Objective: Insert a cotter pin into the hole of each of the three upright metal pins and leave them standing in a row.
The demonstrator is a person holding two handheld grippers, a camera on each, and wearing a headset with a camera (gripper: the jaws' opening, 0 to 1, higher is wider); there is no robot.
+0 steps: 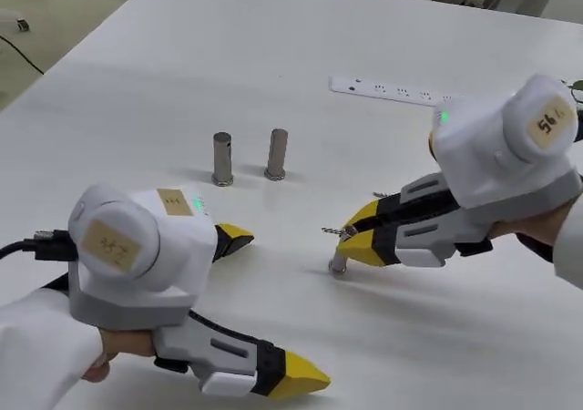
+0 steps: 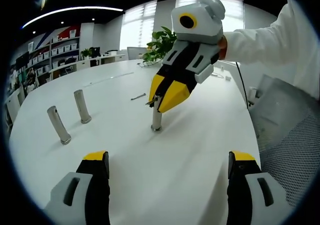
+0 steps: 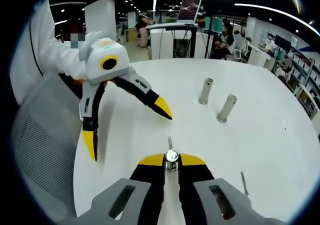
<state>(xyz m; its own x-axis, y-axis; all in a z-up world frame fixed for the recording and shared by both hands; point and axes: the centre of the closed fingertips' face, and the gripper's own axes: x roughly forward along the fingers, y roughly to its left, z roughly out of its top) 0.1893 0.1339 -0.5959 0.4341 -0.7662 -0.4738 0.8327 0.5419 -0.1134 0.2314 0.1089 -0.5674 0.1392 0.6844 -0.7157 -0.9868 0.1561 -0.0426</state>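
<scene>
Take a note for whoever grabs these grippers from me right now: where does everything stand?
Left gripper: open, empty, low over the table.
Right gripper: jaws shut on a cotter pin at the top of the nearest metal pin; whether it is through the hole is unclear.
Two other metal pins stand side by side, apparently without cotter pins.
To do: finish this one, then both others.

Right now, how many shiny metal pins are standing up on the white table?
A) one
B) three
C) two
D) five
B: the first metal pin and the second metal pin stand side by side. The third metal pin stands under the tips of the right hand-held gripper, which looks shut on a cotter pin.
</scene>
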